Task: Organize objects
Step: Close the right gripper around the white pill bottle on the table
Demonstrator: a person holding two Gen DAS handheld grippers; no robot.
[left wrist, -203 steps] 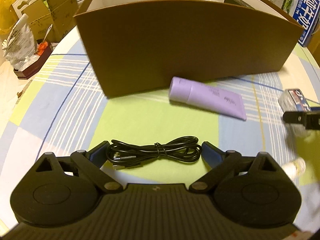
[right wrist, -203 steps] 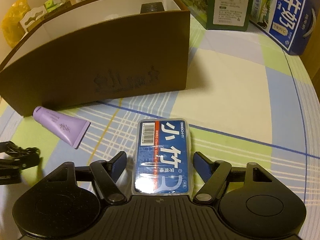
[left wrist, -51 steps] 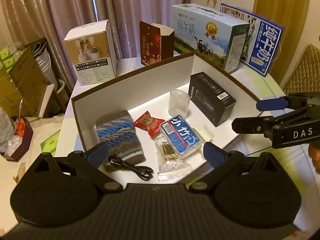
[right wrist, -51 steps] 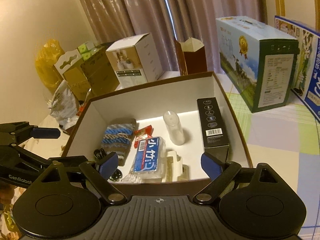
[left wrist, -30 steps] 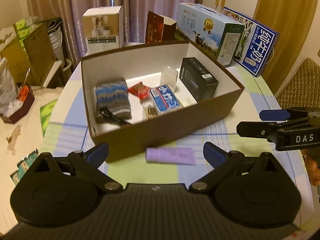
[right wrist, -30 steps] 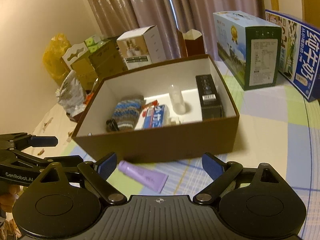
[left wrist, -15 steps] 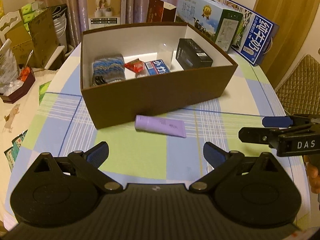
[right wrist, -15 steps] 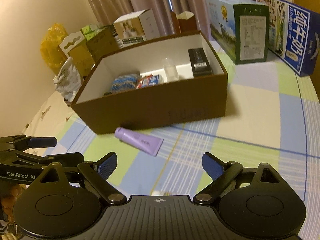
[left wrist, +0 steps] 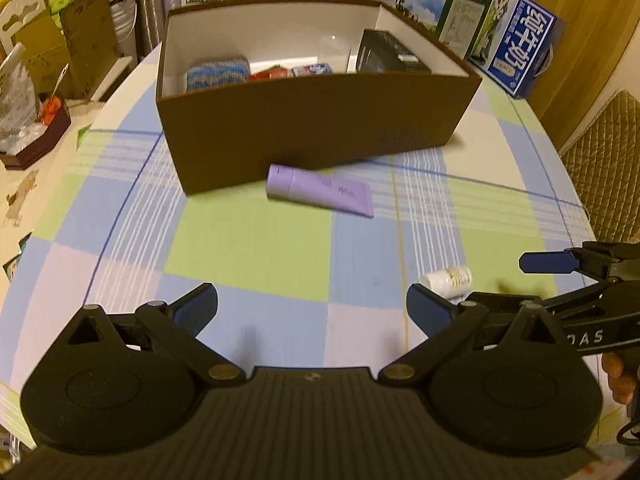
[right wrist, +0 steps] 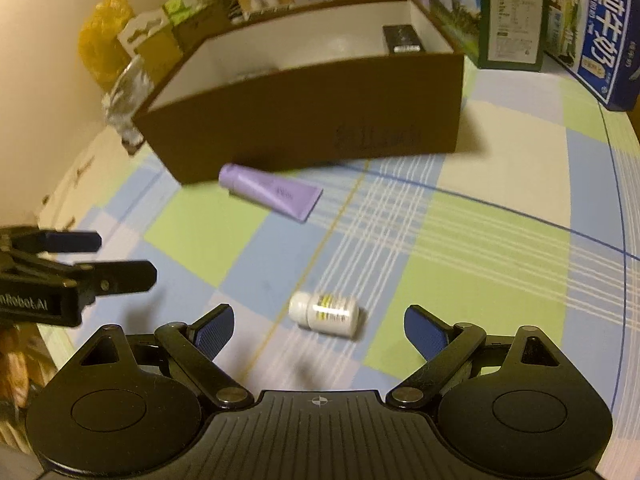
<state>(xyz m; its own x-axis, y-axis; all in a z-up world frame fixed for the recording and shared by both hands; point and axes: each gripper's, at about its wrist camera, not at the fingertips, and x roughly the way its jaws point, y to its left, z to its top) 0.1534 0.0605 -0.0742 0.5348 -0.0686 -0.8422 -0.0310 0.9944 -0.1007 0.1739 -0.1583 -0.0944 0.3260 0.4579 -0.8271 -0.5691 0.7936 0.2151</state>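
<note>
The left gripper (left wrist: 312, 306) hangs above the near part of the checked surface (left wrist: 248, 248) with its fingers spread wide and nothing between them. The right gripper (right wrist: 319, 322) is likewise spread wide, empty, low over the surface.

A small white bottle (right wrist: 325, 314) with a yellow-striped label lies on its side on the surface, in line with the gap of the right gripper and just ahead of its fingertips, touching neither. In the left wrist view the same bottle (left wrist: 446, 280) lies near the right gripper's blue-tipped fingers.

A purple tube (left wrist: 320, 195) lies flat farther in, just beside the near wall of the brown box (left wrist: 312, 128), its cap toward the box's left corner. The box stands toward the far side of the surface, open at the top, white inside. Within it show a blue knitted item (left wrist: 218, 72), a red packet (left wrist: 268, 75), a blue-labelled pack (left wrist: 312, 69) and a black carton (left wrist: 390, 56); the near wall hides their lower parts.

Milk cartons (left wrist: 520, 46) stand beyond the box at the far right edge.
</note>
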